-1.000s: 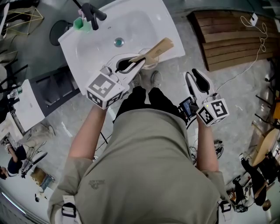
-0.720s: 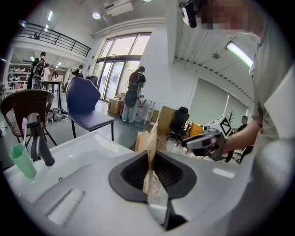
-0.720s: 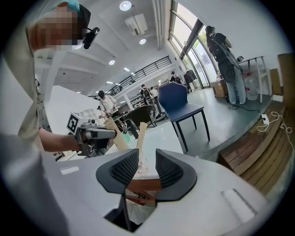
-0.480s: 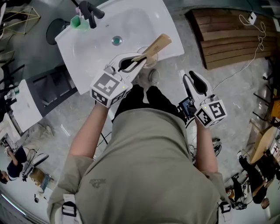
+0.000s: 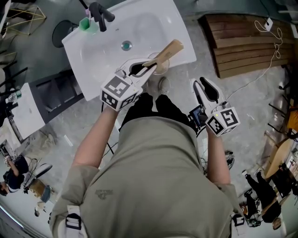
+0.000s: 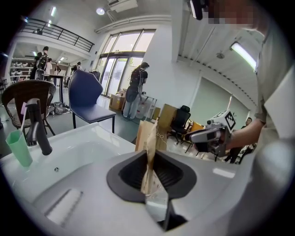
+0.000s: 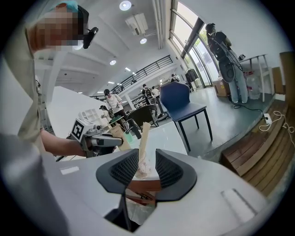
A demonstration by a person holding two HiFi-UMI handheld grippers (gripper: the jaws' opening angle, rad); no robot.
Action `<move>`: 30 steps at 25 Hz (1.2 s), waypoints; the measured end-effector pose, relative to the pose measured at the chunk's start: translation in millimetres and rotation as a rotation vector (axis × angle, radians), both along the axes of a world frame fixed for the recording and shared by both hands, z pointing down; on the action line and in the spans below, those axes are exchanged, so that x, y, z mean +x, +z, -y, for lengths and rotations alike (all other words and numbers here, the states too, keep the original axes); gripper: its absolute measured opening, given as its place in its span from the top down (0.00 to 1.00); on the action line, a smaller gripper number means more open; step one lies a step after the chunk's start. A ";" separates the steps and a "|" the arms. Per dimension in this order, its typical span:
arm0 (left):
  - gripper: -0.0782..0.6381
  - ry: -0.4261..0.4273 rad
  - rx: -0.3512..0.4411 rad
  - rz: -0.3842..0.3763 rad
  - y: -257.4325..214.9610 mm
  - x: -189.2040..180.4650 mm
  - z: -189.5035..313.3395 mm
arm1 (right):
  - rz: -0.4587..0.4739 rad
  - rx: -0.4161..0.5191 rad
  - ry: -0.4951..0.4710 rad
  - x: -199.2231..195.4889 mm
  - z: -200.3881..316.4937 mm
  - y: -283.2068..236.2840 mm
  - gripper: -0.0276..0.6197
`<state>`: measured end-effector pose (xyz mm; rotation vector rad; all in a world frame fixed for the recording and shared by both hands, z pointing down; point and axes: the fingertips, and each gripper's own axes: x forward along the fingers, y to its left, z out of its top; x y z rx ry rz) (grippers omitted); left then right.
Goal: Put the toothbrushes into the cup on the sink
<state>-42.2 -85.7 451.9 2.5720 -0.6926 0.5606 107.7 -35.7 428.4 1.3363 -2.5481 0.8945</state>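
Note:
My left gripper (image 5: 150,66) is shut on a flat brown paper toothbrush packet (image 5: 166,51) and holds it above the front edge of the white sink (image 5: 139,28). In the left gripper view the packet (image 6: 148,138) stands upright between the pads, with the gripper (image 6: 151,166) clamped on its lower end. A green cup (image 5: 84,24) stands by the black tap (image 5: 100,14) at the sink's back left; it is also in the left gripper view (image 6: 18,147). My right gripper (image 5: 204,86) hangs over the floor right of the sink, shut on a pale toothbrush (image 7: 143,138).
A round clear rim (image 5: 160,67) shows under the packet at the sink's front edge. Wooden boards (image 5: 242,37) lie on the floor to the right. A blue chair (image 6: 90,99) stands behind the sink. The person's feet (image 5: 160,84) are below the sink.
My left gripper has sunk slightly toward the sink with the packet still in it. The right gripper has stayed put.

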 end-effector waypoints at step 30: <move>0.65 -0.071 0.214 -0.056 -129.4 -20.1 21.0 | 0.085 0.124 -0.027 -4.5 30.3 -49.2 0.77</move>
